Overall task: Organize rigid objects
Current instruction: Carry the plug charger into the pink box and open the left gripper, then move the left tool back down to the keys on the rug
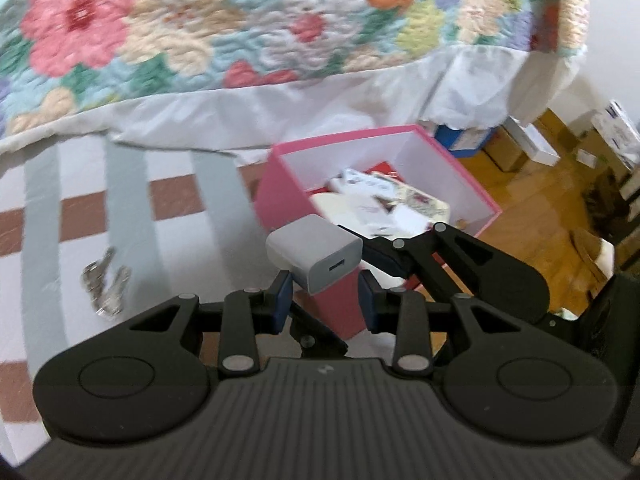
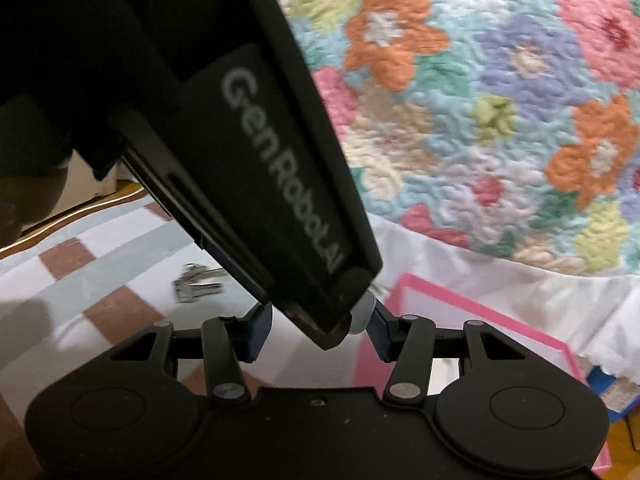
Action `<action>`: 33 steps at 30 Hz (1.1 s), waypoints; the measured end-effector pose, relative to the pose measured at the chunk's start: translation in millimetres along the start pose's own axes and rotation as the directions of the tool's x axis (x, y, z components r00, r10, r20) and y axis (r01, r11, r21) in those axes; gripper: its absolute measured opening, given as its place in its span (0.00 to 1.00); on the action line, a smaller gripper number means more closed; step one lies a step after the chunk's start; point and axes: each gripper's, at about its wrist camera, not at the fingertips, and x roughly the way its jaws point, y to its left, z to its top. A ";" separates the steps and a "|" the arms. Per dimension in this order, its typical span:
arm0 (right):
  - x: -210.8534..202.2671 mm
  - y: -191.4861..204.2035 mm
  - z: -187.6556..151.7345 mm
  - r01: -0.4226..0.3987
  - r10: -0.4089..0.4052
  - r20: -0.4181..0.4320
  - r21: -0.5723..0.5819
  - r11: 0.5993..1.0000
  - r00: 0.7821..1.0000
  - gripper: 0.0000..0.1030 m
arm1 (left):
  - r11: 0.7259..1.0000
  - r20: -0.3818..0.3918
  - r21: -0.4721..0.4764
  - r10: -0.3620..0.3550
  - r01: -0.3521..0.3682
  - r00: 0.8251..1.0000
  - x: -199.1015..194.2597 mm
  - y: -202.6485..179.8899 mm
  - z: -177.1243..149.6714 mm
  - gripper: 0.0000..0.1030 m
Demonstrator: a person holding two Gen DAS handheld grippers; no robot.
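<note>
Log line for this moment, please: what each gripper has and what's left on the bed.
left gripper: shut on charger | right gripper: cannot tell | box: part full | keys: on sheet

Your right tool (image 2: 320, 330) fills the bottom of the view, its blue-padded fingers (image 2: 258, 334) standing apart on either side of the lower end of a large black device lettered "GenRoboAI" (image 2: 256, 152), which slants down from the upper left; whether the pads press on it cannot be told. Behind it, a bunch of keys (image 2: 196, 282) lies on a checked sheet (image 2: 92, 280). To the right sit a pink box (image 2: 472, 312) and a flowered quilt (image 2: 500, 112) with a white frill.
</note>
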 end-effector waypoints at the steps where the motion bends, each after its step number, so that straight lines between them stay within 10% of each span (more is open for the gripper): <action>1: -1.5 -6.5 -0.2 0.016 -0.016 -0.004 0.008 1.000 1.000 0.55 | 1.000 -0.006 0.005 -0.009 0.009 1.000 3.3 -4.7 4.4 0.32; 10: -16.3 -76.0 -11.8 0.053 -0.032 -0.111 0.195 0.979 0.993 0.46 | 0.986 -0.094 -0.039 -0.168 0.165 0.981 36.8 -40.8 35.7 0.32; 23: 6.5 -129.3 -38.6 0.087 0.004 -0.282 0.309 0.947 0.959 0.44 | 0.980 -0.219 -0.048 -0.199 0.194 0.955 115.4 -70.8 59.2 0.32; 28: 30.9 -150.2 -47.9 0.010 0.188 -0.353 0.491 0.871 0.917 0.50 | 0.979 -0.291 -0.121 -0.194 0.165 0.937 137.5 -58.1 60.3 0.40; 33: 30.4 -173.3 -51.1 -0.022 0.267 -0.279 0.653 0.757 0.923 0.66 | 0.979 -0.253 -0.146 -0.174 0.140 0.952 115.1 -34.9 69.7 0.48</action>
